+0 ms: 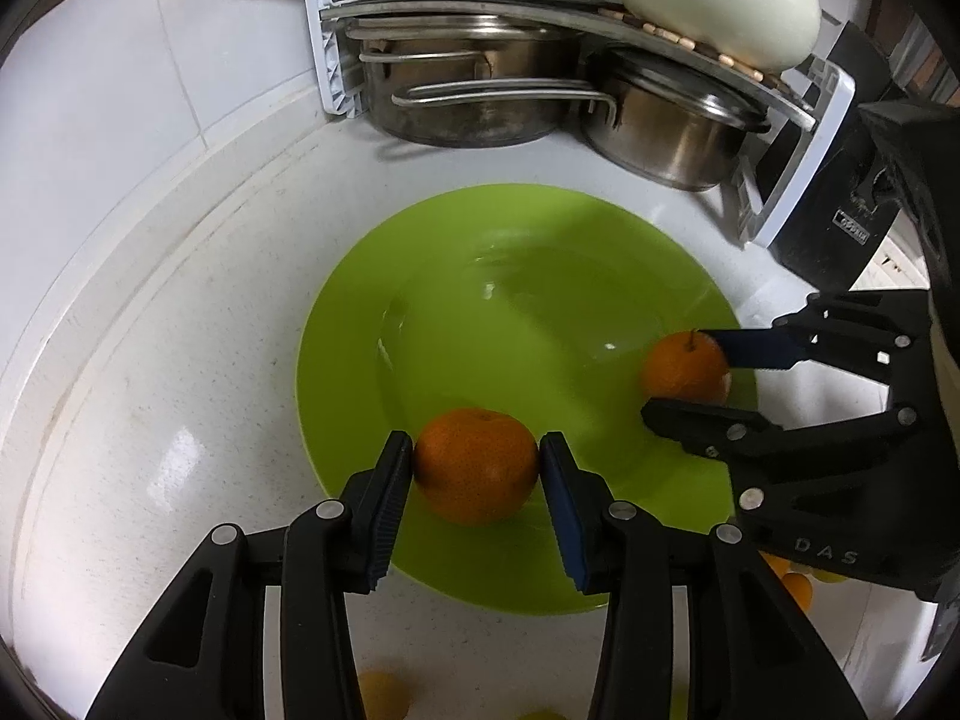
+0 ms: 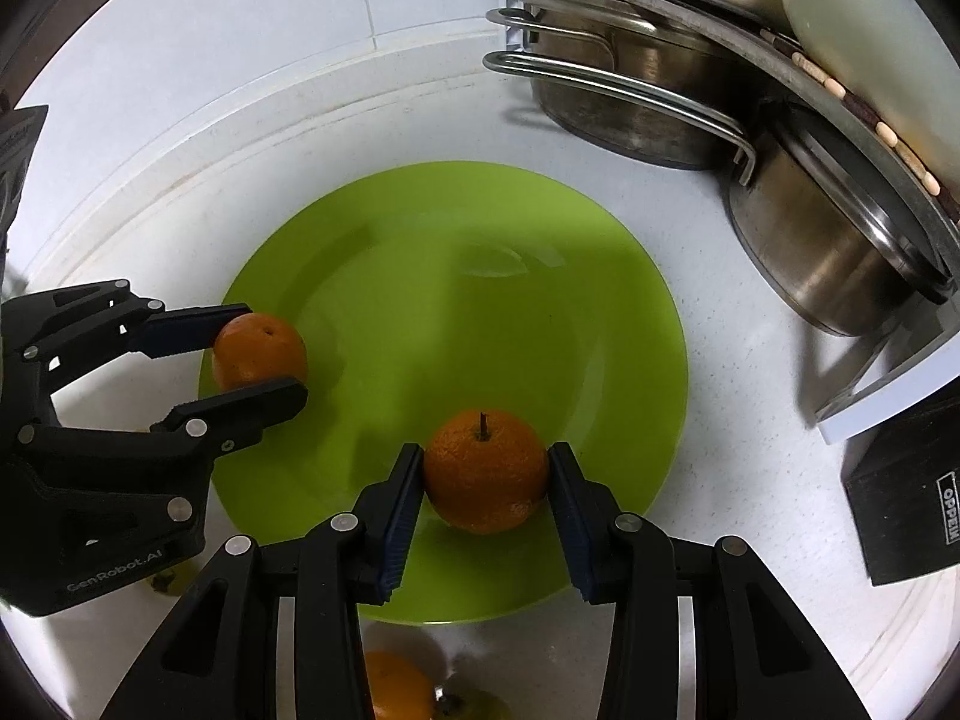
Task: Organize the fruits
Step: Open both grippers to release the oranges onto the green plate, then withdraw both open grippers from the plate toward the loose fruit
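Observation:
A green plate (image 1: 480, 312) (image 2: 456, 276) lies on the white counter. My left gripper (image 1: 477, 465) is shut on an orange (image 1: 476, 465) over the plate's near left rim; it shows in the right wrist view (image 2: 255, 357) holding that orange (image 2: 259, 348). My right gripper (image 2: 485, 471) is shut on a second orange with a stem (image 2: 485, 471) over the plate's near edge; it shows in the left wrist view (image 1: 690, 375) holding that orange (image 1: 684, 366).
Steel pots (image 1: 456, 90) (image 2: 828, 240) sit under a white rack (image 1: 327, 48) behind the plate. A black box (image 2: 906, 498) stands at right. More fruit (image 2: 396, 684) (image 1: 795, 588) lies on the counter near the plate's front edge.

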The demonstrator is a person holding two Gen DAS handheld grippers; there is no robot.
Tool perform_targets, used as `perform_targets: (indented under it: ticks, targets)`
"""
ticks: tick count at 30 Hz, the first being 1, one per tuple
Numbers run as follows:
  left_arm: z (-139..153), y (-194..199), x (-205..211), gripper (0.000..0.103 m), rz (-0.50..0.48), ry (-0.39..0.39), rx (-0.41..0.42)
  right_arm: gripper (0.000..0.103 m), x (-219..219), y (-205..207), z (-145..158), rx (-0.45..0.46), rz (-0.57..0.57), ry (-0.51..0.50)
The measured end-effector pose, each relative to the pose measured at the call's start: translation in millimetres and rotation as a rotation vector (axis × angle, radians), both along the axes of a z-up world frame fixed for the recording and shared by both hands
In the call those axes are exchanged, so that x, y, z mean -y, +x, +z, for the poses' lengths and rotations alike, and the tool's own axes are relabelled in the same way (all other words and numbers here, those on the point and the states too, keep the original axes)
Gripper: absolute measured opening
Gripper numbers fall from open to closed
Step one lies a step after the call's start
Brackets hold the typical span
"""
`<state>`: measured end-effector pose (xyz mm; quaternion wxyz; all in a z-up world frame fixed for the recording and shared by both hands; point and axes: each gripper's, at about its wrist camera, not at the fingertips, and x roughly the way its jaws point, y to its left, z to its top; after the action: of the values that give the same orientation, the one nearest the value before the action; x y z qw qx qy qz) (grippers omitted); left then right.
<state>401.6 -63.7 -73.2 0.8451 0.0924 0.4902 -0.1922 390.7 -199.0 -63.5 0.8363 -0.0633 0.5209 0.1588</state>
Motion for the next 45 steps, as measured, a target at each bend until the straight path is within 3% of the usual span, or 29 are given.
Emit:
perform_targets:
  ticks: [4, 11, 18, 27, 35, 45]
  targets:
    - [10.4, -4.3, -3.0, 0.053, 0.017, -0.009, 0.034, 0.05, 2.2, -1.6, 3.8, 0.006, -0.005, 0.019]
    - [43.8, -25.9, -20.0, 0.06, 0.061, -0.046, 0.104, 0.05, 7.8, -22.3, 27.7, 0.075, -0.034, 0.037]
    - [86.2, -65.3, -34.7, 0.068, 0.085, -0.069, 0.228, 0.063, 11.9, -62.2, 66.6, 0.213, -0.092, 0.063]
    - [120.2, -119.6, -54.1, 0.077, 0.132, -0.083, 0.34, 0.072, -1.2, -121.0, 101.0, 0.365, -0.091, 0.087]
    - [117.3, -156.8, -73.0, 0.078, 0.172, -0.063, 0.364, 0.072, -13.2, -155.7, 100.9, 0.426, -0.117, 0.099]
    - [82.7, -193.9, -90.8, 0.078, 0.205, -0.075, 0.292, 0.072, -29.7, -191.7, 87.6, 0.442, -0.078, 0.103]
